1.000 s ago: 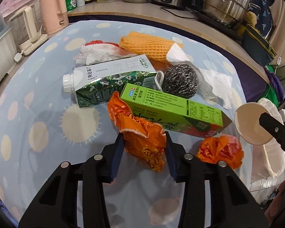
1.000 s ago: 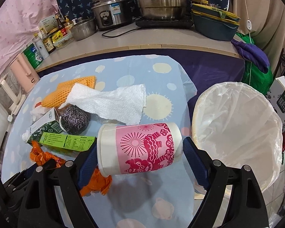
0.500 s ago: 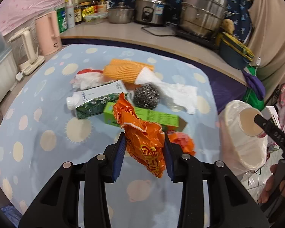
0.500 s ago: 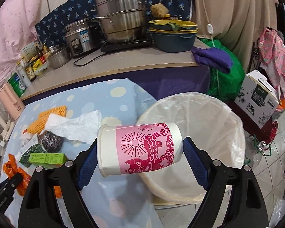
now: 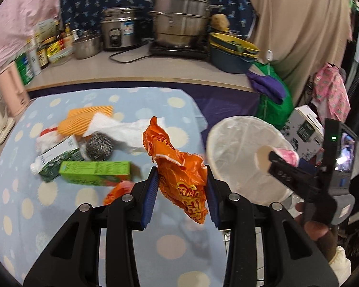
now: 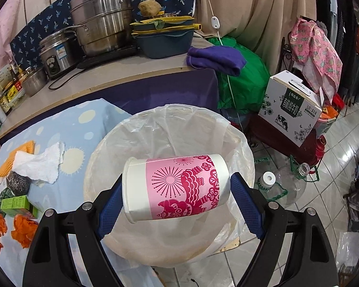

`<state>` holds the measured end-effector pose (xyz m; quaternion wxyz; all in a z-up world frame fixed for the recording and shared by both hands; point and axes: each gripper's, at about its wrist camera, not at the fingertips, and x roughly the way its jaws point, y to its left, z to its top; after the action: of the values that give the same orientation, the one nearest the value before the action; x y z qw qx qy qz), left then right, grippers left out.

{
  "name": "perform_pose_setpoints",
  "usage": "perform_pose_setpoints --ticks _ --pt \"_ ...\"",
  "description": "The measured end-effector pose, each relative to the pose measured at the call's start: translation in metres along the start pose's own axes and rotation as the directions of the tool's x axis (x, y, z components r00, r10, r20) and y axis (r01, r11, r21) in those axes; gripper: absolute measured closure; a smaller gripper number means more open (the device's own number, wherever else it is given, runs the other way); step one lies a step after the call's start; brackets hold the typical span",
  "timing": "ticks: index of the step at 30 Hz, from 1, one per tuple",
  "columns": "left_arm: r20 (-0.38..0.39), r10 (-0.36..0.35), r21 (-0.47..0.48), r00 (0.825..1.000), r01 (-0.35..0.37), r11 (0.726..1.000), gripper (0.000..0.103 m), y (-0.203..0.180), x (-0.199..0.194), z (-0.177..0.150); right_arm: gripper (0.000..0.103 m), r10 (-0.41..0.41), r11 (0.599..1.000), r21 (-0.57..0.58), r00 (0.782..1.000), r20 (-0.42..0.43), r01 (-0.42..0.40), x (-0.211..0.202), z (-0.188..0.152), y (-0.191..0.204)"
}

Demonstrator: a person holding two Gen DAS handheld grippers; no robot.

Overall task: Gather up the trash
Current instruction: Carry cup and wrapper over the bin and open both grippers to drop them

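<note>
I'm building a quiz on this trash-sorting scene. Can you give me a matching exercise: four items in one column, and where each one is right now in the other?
Items:
1. paper cup
2. orange wrapper
3. green box
4. purple cloth

Places:
A. lying on the dotted tablecloth
B. draped over the counter's corner
C. in the right gripper, above the lined bin
D. in the left gripper

Pairs: 1-C, 2-D, 3-A, 4-B

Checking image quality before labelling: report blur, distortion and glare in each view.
Left wrist: fisheye bending, dark corners; bottles at the left edge smear with motion blur, orange wrapper sharp. Right wrist: same distortion, crisp paper cup; soft glare on the bin liner.
</note>
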<state>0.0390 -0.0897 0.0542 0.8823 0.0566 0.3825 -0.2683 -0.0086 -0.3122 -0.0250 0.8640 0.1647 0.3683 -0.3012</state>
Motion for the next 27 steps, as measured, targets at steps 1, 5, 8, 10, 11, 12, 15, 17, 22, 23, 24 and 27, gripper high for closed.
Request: perform_pose_setpoints --ticks 1,5,8,10,11,12,15,17,22,23,24,27 --pt "-0.001 -0.01 0.012 1.0 0.01 1.0 0.067 -0.007 0.002 0.002 0.021 0.002 1.0 0.002 1.0 -0.007 -0.002 0.002 0.001 0.0" --pt "-0.017 -0.038 0.041 0.999 0.039 0.998 0.067 -0.027 0.014 0.011 0.021 0.012 1.0 0.028 1.0 -0.003 -0.012 0.0 0.001 -0.011" --pt "-0.028 -0.056 0.063 0.998 0.058 0.996 0.067 -0.042 0.024 0.018 0.021 0.014 0.999 0.05 1.0 0.002 -0.014 -0.003 0.002 -0.021" --pt "-0.032 -0.064 0.086 0.997 0.066 0.994 0.067 -0.054 0.031 0.022 0.02 0.015 0.998 0.066 1.0 0.008 -0.015 -0.007 0.003 -0.028" --pt "-0.035 -0.067 0.098 0.997 0.07 0.993 0.067 -0.06 0.034 0.023 0.019 0.015 0.997 0.078 1.0 0.013 -0.016 -0.01 0.002 -0.032" --pt "-0.039 -0.073 0.111 0.997 0.077 0.991 0.067 -0.066 0.038 0.025 0.019 0.016 0.996 0.087 1.0 0.017 -0.018 -0.013 0.002 -0.036" --pt "-0.048 -0.087 0.135 0.995 0.092 0.987 0.065 -0.082 0.048 0.029 0.019 0.015 0.993 0.116 0.999 0.028 -0.018 -0.021 0.001 -0.047" --pt "-0.055 -0.088 0.145 0.995 0.095 0.985 0.064 -0.09 0.054 0.031 0.019 0.012 0.991 0.134 0.999 0.034 -0.016 -0.026 0.0 -0.054" --pt "-0.042 -0.085 0.168 0.996 0.091 0.982 0.043 -0.105 0.058 0.034 0.019 0.006 0.986 0.167 0.999 0.045 -0.014 -0.033 0.001 -0.067" --pt "-0.033 -0.086 0.166 0.996 0.09 0.982 0.037 -0.106 0.057 0.034 0.018 0.007 0.985 0.173 0.999 0.047 -0.015 -0.034 0.001 -0.068" --pt "-0.024 -0.09 0.167 0.996 0.093 0.982 0.035 -0.107 0.055 0.034 0.018 0.007 0.984 0.175 0.999 0.049 -0.016 -0.035 0.001 -0.069" --pt "-0.011 -0.085 0.17 0.996 0.086 0.982 0.03 -0.105 0.053 0.035 0.018 0.011 0.984 0.175 0.999 0.05 -0.02 -0.036 0.002 -0.069"
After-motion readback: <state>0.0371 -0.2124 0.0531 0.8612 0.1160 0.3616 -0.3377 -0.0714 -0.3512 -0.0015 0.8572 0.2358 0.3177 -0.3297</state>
